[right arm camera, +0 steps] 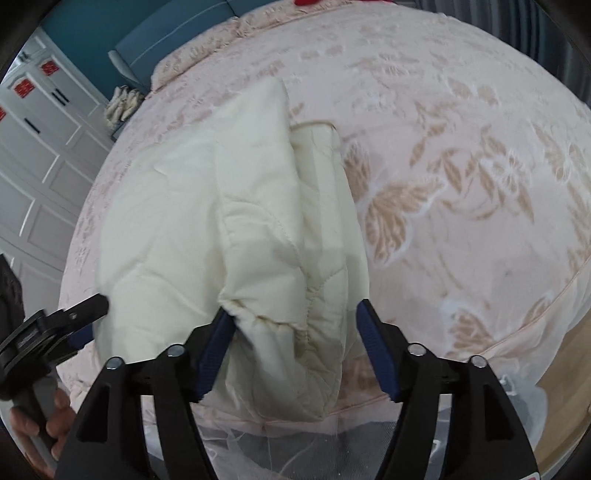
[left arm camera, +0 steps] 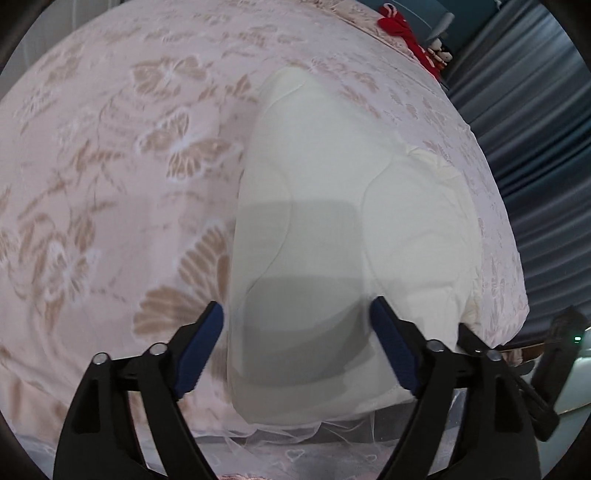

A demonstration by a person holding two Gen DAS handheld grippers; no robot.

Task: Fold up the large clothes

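A cream quilted jacket [left arm camera: 332,221] lies folded into a long bundle on a pink floral bedspread [left arm camera: 110,184]. My left gripper [left arm camera: 297,321] is open and hovers over the bundle's near end, empty. In the right wrist view the jacket [right arm camera: 221,221] lies with an elastic cuff at the near edge. My right gripper [right arm camera: 295,317] is open, its fingers on either side of that cuff end, gripping nothing. The left gripper [right arm camera: 79,321] shows at the far left of the right wrist view, beside the jacket.
The bedspread [right arm camera: 461,184] covers a wide bed. A red item [left arm camera: 402,29] lies at the far corner. Grey curtains [left arm camera: 524,110] hang to the right. White cabinet doors [right arm camera: 40,155] stand left of the bed. The bed's near edge has white netting [right arm camera: 295,450].
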